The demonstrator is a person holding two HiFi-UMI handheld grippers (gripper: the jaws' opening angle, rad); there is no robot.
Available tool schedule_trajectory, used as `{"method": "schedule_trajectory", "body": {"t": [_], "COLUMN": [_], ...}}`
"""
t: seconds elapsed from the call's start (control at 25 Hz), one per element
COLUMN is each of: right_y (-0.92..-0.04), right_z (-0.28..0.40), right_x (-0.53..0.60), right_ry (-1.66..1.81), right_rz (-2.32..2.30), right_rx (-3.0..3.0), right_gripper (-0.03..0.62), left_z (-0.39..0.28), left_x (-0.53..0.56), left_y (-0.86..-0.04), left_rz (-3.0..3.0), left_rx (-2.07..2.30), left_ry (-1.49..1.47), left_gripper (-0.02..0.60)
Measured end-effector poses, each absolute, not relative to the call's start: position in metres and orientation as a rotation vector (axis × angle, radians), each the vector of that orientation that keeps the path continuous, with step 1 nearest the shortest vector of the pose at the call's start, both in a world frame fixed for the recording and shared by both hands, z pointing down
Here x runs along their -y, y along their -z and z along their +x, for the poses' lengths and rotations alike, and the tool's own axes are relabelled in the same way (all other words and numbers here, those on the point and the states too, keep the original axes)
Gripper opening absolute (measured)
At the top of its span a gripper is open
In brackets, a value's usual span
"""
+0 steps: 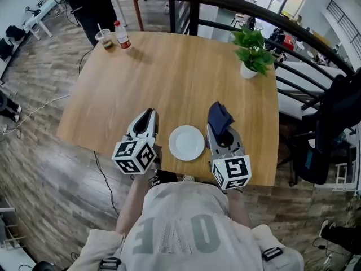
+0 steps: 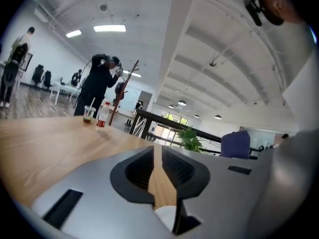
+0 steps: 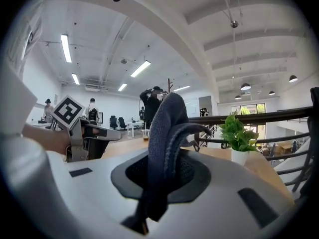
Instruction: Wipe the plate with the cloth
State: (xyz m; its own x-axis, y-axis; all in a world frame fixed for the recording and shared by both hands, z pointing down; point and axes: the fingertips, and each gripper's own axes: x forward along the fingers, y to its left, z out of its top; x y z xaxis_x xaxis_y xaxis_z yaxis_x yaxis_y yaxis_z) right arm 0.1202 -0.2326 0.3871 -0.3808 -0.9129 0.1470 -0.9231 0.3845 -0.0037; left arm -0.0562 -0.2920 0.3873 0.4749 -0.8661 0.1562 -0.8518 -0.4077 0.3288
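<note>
- Light wooden table point(image 1: 169, 72) with rounded corners, seen from the near edge; a black metal railing point(image 1: 237, 7) runs behind its far right side
- Round white plate point(image 1: 186, 143) lies flat near the table's near edge, bare on top, between the two grippers and touching neither
- Left gripper point(image 1: 149, 114) sits just left of the plate, low over the table and pointing towards the far side; its jaws stand a narrow slit apart with nothing in them, and the tabletop plus a sliver of the plate's rim show through the gap in the left gripper view
- Right gripper point(image 1: 221, 133) sits just right of the plate, also pointing to the far side; its jaws are clamped on a dark blue cloth point(image 1: 219, 117)
- The cloth stands up out of the jaws in a bunched fold and hangs to the right of the plate, off it; in the right gripper view it fills the middle and hides the jaw gap
- Far right corner: small green plant in a white pot point(image 1: 252, 52), upright
- Far left corner: clear plastic cup with a straw point(image 1: 104, 38) and a red-labelled bottle point(image 1: 121, 35), side by side, well apart from the plate
- A person in dark clothes point(image 1: 90, 4) stands beyond the far left corner
</note>
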Motion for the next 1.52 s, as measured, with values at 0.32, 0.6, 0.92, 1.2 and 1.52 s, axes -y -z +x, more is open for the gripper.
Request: {"method": "schedule_trajectory", "body": {"t": [0.32, 0.6, 0.92, 1.2, 1.52], "right_y": [-0.399, -0.422, -0.441, -0.439, -0.442], "right_z": [0.102, 0.094, 0.097, 0.100, 0.100], "right_x": [0.254, 0.244, 0.232, 0.238, 0.235], "right_ry": [-0.031, -0.106, -0.147, -0.115, -0.097], "right_rz": [1.579, 1.544, 1.483, 1.446, 1.435], "right_rx": [2.420, 2.379, 2.365, 2.370, 2.376], "right_gripper": [0.057, 0.057, 0.057, 0.057, 0.057], "left_z": [-0.066, -0.053, -0.031, -0.025, -0.023], "left_x": [0.296, 0.255, 0.225, 0.218, 0.217], "left_y": [-0.492, -0.561, -0.589, -0.599, -0.606], "left_rz": [2.012, 1.694, 1.578, 1.509, 1.492], "left_rx": [1.157, 0.951, 0.782, 0.743, 0.753], "left_ry": [-0.080, 0.007, -0.004, -0.078, -0.169], "left_gripper": [0.110, 0.126, 0.126, 0.102, 0.032]}}
